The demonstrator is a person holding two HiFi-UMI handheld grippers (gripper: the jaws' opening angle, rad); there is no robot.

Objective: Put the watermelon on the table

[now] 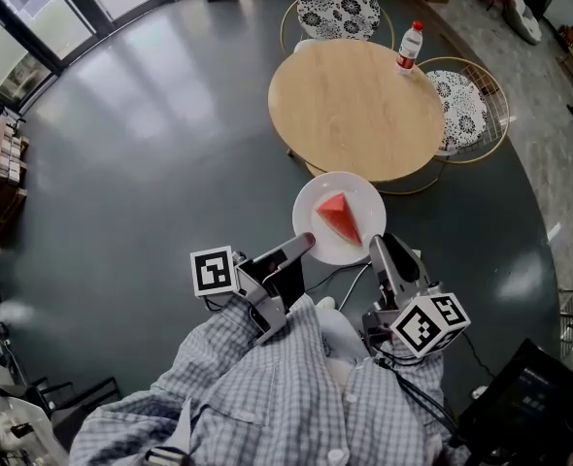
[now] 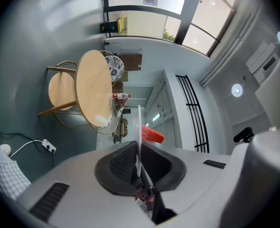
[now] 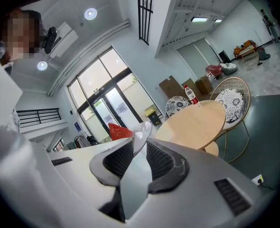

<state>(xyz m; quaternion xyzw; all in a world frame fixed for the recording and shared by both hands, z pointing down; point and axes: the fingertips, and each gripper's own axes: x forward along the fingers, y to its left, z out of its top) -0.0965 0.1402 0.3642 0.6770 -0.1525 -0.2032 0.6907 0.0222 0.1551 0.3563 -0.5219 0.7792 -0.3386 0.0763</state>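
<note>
A red watermelon wedge [image 1: 340, 217] lies on a white plate [image 1: 359, 198], held in the air just short of the round wooden table [image 1: 356, 107]. My left gripper [image 1: 304, 246] is shut on the plate's near-left rim, my right gripper [image 1: 376, 245] shut on its near-right rim. In the left gripper view the plate [image 2: 139, 137] shows edge-on between the jaws, with the watermelon wedge [image 2: 153, 135] beyond it. The right gripper view has the plate [image 3: 139, 133] clamped between the jaws and the watermelon wedge [image 3: 119, 131] at its left.
A plastic bottle with a red cap [image 1: 410, 46] stands at the table's far right edge. Two wire chairs with patterned cushions [image 1: 338, 8] [image 1: 466, 110] flank the table. A cable and power strip [image 2: 47, 146] lie on the dark floor.
</note>
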